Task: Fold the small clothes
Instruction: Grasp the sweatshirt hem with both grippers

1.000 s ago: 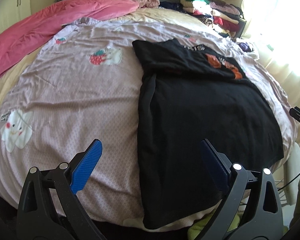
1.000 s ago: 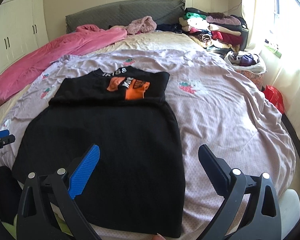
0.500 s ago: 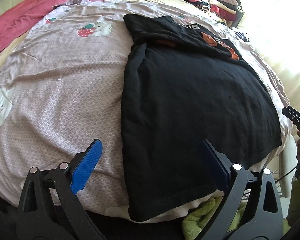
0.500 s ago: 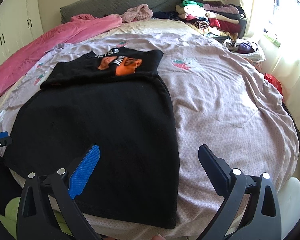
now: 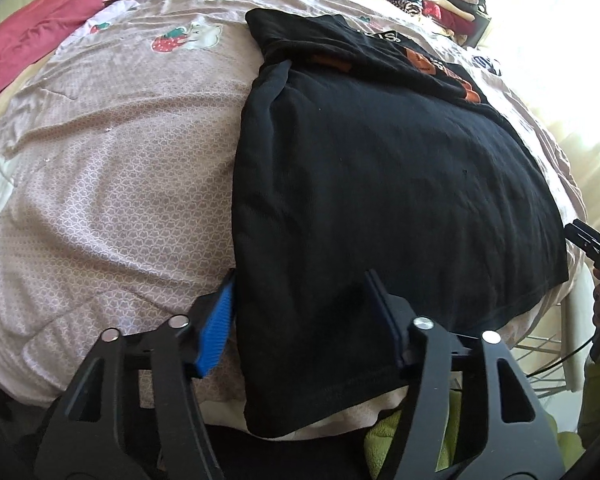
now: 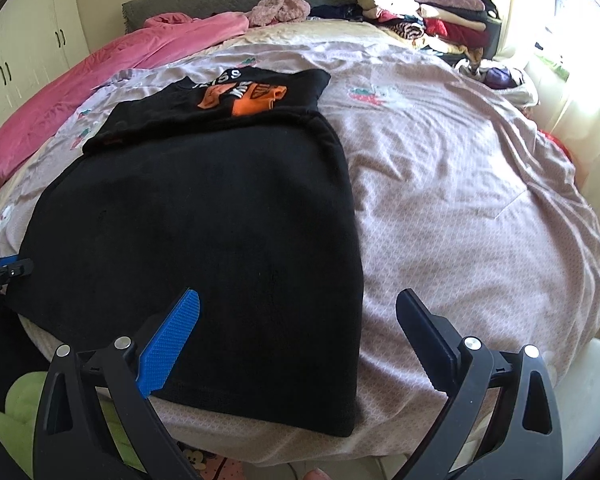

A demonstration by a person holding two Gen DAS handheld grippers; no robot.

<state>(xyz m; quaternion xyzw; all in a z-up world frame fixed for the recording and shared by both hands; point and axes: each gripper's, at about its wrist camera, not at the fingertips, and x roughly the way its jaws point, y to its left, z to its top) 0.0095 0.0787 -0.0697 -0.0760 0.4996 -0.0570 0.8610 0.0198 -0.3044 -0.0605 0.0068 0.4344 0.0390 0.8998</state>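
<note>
A black T-shirt with an orange print lies flat on the lilac bed cover, its top part folded down over the body. In the right wrist view the shirt spans the left half. My left gripper is open, its jaws partly narrowed and straddling the shirt's near left corner at the hem. My right gripper is open wide, low over the shirt's near right corner. The right gripper also shows at the right edge of the left wrist view.
A pink blanket lies along the bed's far left. A pile of folded clothes sits at the far right by the window. A green cloth hangs below the bed's near edge. White cupboards stand to the left.
Both grippers have moved forward and down toward the shirt's near hem. The left gripper's jaws have narrowed around the shirt's left corner. The right stays wide open.
</note>
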